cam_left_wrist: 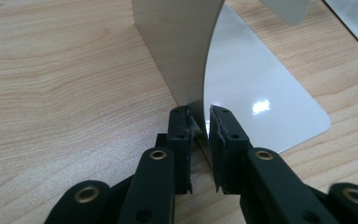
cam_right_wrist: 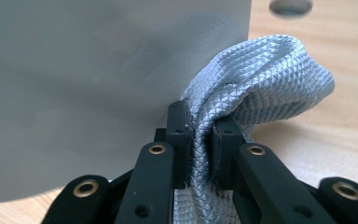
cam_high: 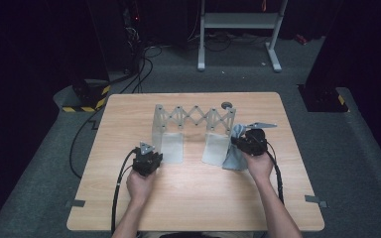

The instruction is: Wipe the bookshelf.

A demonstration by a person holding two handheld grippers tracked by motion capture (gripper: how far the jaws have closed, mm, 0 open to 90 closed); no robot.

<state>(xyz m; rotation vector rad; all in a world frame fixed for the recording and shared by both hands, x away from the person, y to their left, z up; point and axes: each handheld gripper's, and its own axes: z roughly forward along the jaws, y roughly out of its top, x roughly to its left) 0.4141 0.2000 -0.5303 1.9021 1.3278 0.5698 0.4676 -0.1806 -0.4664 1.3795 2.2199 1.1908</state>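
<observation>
My left tool (cam_left_wrist: pixel 199 122) is clenched on the lower edge of the left upright panel of the extendable metal bookend rack (cam_high: pixel 193 119), right where that panel meets its flat foot plate (cam_left_wrist: pixel 261 93) on the desk (cam_high: pixel 188 198). My right tool (cam_right_wrist: pixel 200 126) is gripping a fold of the grey quilted cloth (cam_right_wrist: pixel 261 79), jaws pressed tight into the fabric, just beside the rack's right panel (cam_right_wrist: pixel 112 84). From above, the cloth (cam_high: pixel 234 153) hangs against that right end, its lower part down on the desk.

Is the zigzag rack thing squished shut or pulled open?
Pulled open. The rack's criss-cross bars stretch wide between its two end plates. The left claw pinches one plate; the right claw holds a grey cloth.
</observation>
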